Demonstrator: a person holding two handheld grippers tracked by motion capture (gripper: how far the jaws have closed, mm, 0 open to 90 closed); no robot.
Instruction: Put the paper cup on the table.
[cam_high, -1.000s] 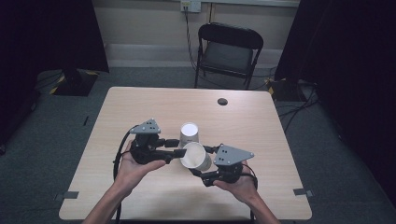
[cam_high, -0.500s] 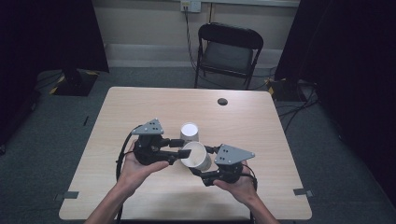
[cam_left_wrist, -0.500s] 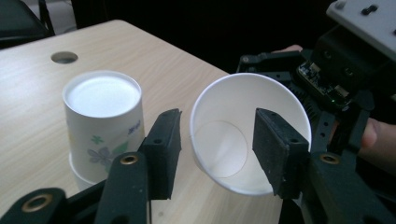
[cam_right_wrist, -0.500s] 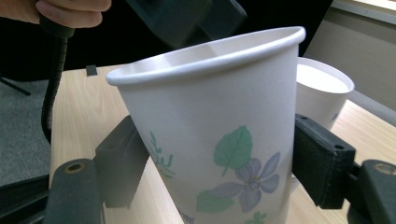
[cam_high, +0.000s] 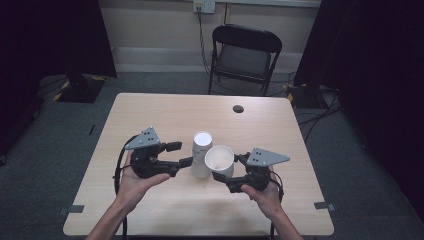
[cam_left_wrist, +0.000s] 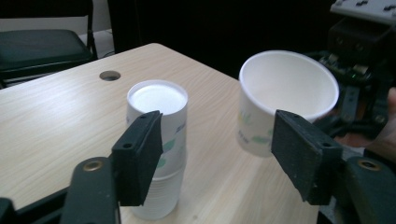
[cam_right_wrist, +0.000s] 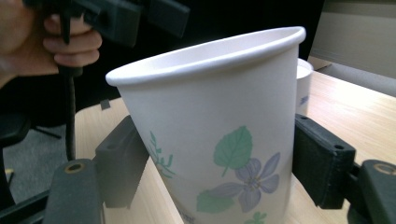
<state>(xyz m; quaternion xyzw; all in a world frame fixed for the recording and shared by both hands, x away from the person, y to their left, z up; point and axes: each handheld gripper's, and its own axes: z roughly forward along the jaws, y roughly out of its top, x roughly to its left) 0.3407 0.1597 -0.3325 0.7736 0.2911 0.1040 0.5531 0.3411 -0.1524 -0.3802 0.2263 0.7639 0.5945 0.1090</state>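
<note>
Paper cup (cam_right_wrist: 219, 154) with a printed flower was held by the right gripper (cam_high: 226, 176), its jaws closed on the lower wall from both sides. It was off the table (cam_high: 150, 115), just beside a stack of upturned cups (cam_high: 201, 155) that stood near the middle of the tabletop. The mouth of the held cup pointed up and leaned a little toward the stack, so its long axis ran from the base to the rim, slightly tilted from vertical.

I judged this cup to be very light, with a thin wall that dents easily; a hard squeeze could crush it. A good place to hold it seemed to be the lower wall, where the base makes it stiffer, or just under the rolled rim.

The left gripper (cam_left_wrist: 219, 158) pointed toward the stack. Its jaws had just been opening and stood apart; one pad was close beside the stack and the other was in front of the held cup, neither pressing on anything.

A small round hole (cam_high: 238, 108) was at the far edge of the table, and a black folding chair (cam_high: 245, 55) stood behind it.
</note>
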